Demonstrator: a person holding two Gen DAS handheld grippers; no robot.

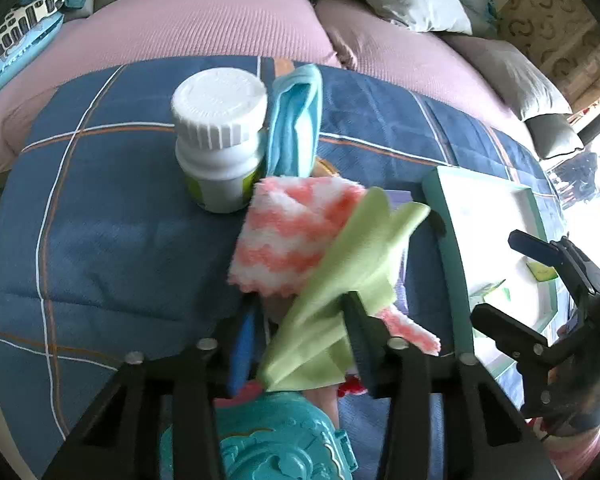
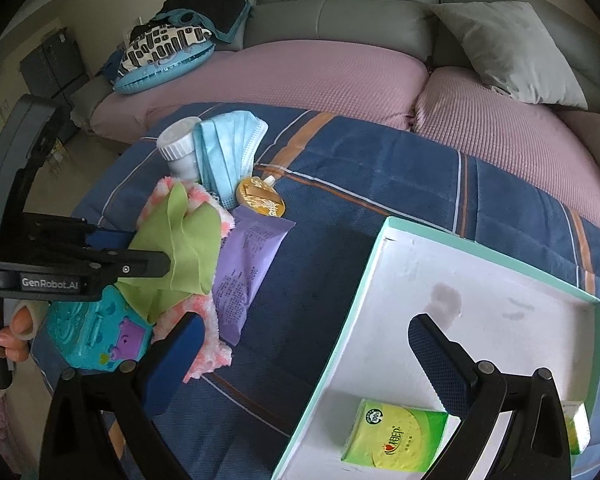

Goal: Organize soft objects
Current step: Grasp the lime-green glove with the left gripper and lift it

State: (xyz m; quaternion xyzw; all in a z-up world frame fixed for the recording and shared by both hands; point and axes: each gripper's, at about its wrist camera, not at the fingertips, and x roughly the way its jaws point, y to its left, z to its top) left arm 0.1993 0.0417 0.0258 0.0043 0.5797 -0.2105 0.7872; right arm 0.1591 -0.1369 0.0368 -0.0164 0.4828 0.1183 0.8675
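Green cloth (image 1: pixel 340 264) is lying at lower centre of the left wrist view, draped over a pink-and-white fluffy cloth (image 1: pixel 292 232) on the blue plaid blanket (image 1: pixel 112 240). The left gripper (image 1: pixel 300 320) is pinching the green cloth between its narrowed jaws. The right gripper (image 2: pixel 304 360) is hanging with jaws wide and nothing between them, over the near edge of the white tray (image 2: pixel 480 280) at lower right of the right wrist view. A green tissue pack (image 2: pixel 396 436) is lying inside that tray. A white bottle (image 1: pixel 220 140) is standing at upper centre, touching a blue face mask (image 1: pixel 296 120).
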